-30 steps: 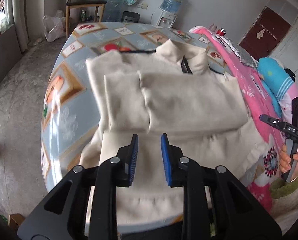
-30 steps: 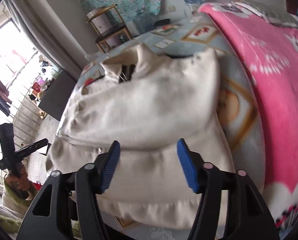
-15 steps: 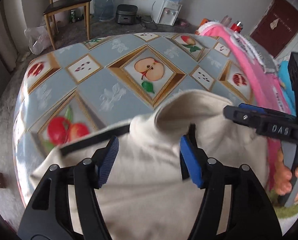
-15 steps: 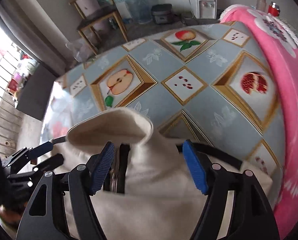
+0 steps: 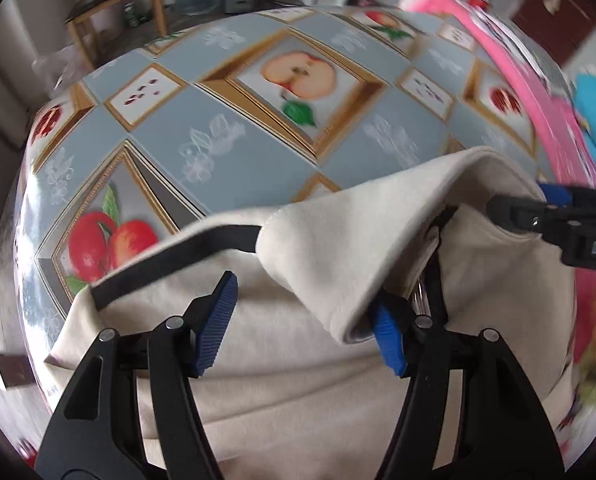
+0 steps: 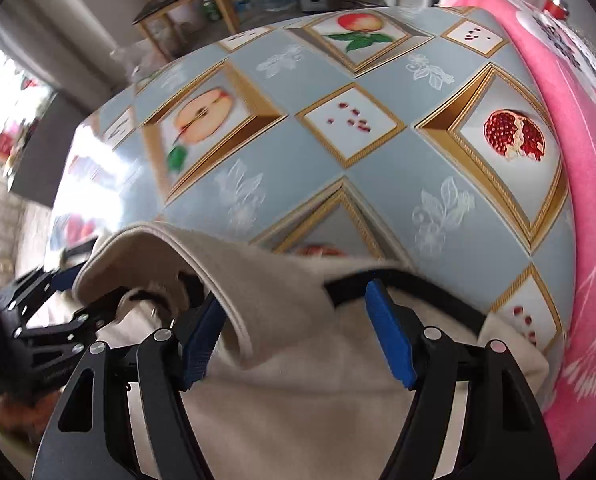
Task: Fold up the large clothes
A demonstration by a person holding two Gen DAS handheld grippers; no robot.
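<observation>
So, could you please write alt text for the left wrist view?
The open left gripper hovers over the collar of a cream jacket lying on a fruit-patterned tablecloth. The right gripper reaches in from the right beside the collar, near a pink blanket.
</observation>
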